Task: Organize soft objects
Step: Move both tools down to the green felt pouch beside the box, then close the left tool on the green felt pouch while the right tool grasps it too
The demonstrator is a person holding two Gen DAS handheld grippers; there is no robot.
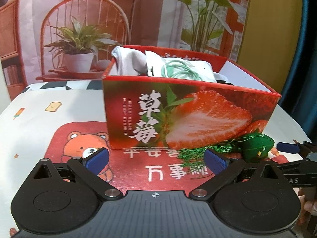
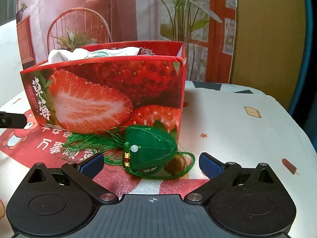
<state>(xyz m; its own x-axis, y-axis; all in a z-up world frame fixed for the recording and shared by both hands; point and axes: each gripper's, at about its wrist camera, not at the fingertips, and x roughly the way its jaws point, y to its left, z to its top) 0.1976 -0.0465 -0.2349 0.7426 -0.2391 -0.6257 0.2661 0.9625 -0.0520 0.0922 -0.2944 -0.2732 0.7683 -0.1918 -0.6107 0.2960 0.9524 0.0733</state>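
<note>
A red strawberry-print box (image 1: pixel 188 117) (image 2: pixel 111 95) stands on the table, holding white cloth (image 1: pixel 128 61) (image 2: pixel 59 54) and a white pouch with green rings (image 1: pixel 178 67). A green stuffed sachet with a tassel (image 2: pixel 150 150) (image 1: pixel 255 146) lies on the tablecloth against the box's front. My right gripper (image 2: pixel 151 165) is open, its blue pads on either side of the sachet, just short of it. My left gripper (image 1: pixel 156 161) is open and holds nothing, facing the box; the tassel (image 1: pixel 198 154) lies by its right pad. The right gripper's fingertip (image 1: pixel 287 147) shows at the left view's right edge.
The tablecloth (image 2: pixel 237 130) has a red bear print (image 1: pixel 83 148) and small cartoon motifs. A printed backdrop (image 1: pixel 83 29) with a chair and plants hangs behind the table. A hand (image 1: pixel 309 206) shows at the lower right. The table edge curves away at right (image 2: pixel 287 115).
</note>
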